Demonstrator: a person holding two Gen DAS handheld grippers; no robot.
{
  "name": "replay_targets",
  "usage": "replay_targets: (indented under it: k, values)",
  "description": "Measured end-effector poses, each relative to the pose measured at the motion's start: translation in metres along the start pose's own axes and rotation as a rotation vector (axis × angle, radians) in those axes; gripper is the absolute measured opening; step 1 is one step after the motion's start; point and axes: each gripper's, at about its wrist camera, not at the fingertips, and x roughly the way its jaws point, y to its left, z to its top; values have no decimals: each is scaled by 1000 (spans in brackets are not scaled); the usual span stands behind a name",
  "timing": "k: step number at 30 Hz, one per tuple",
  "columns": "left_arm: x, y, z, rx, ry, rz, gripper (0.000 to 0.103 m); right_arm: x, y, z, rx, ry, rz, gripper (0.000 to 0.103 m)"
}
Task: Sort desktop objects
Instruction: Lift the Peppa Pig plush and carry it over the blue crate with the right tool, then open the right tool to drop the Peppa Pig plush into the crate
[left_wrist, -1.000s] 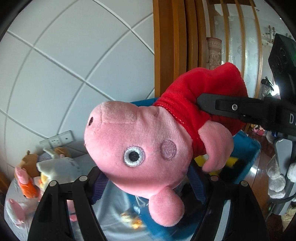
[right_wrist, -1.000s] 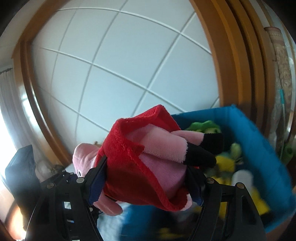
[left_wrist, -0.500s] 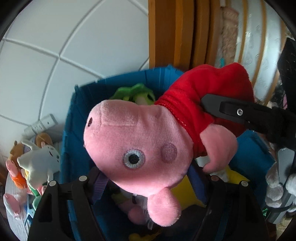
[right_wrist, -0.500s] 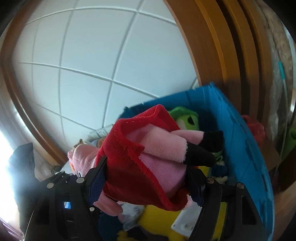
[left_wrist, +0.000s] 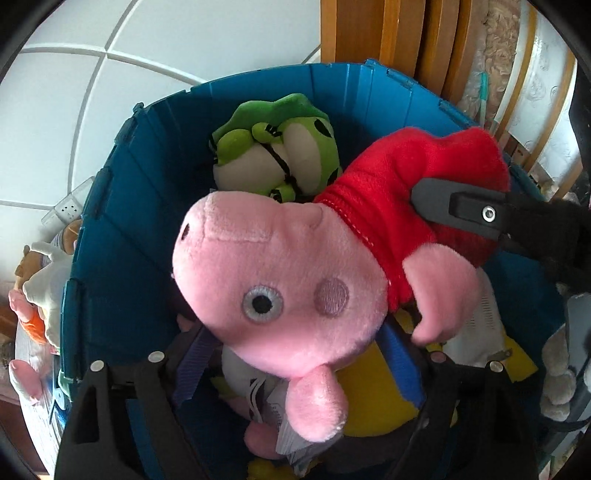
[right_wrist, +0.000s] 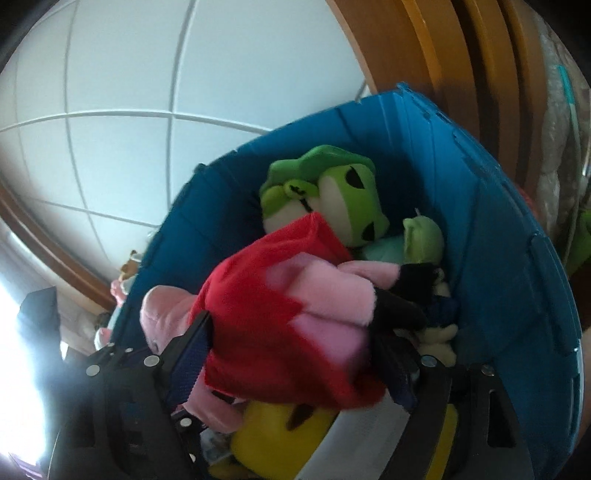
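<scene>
A pink pig plush (left_wrist: 280, 280) in a red dress is held over the open blue bin (left_wrist: 122, 236). My left gripper (left_wrist: 295, 354) is shut on its head. My right gripper (right_wrist: 295, 354) is shut on its red dress (right_wrist: 266, 317), with the pig's legs and black shoes pointing into the bin (right_wrist: 517, 295). One right finger (left_wrist: 465, 214) presses the dress in the left wrist view. A green frog plush (left_wrist: 280, 147) lies inside the bin, also in the right wrist view (right_wrist: 332, 192).
The bin holds several more toys, among them a yellow plush (right_wrist: 280, 435) and a small green one (right_wrist: 421, 236). More plush toys (left_wrist: 40, 295) lie on the table left of the bin. A tiled wall (left_wrist: 110, 74) and a wooden frame (left_wrist: 388, 33) stand behind.
Both grippers tilted down and moved the pig over and lower into the blue bin; the bin's inside and the frog have come into view.
</scene>
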Motion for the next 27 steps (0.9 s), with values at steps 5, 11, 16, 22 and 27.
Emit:
replay_targets:
  k: [5,11,16,22,27]
  values:
    - [-2,-1,-1,-7,10,21,87,-2,-3,4,6,-8,-3,88]
    - [-2,6,-6,-45,30,30,87,-12,-1,6,-3,-33,-20,98]
    - [-16,12,-16,-79,17,31,87,-26,8,1,-28,-50,-46,98]
    - [-58,13,-35,-98,-66,34,87,-55,27,-15,-105,-79,-68,102]
    - [-95,14,-55,-111,-147,36,87,-81,45,-39,-165,-116,-123,102]
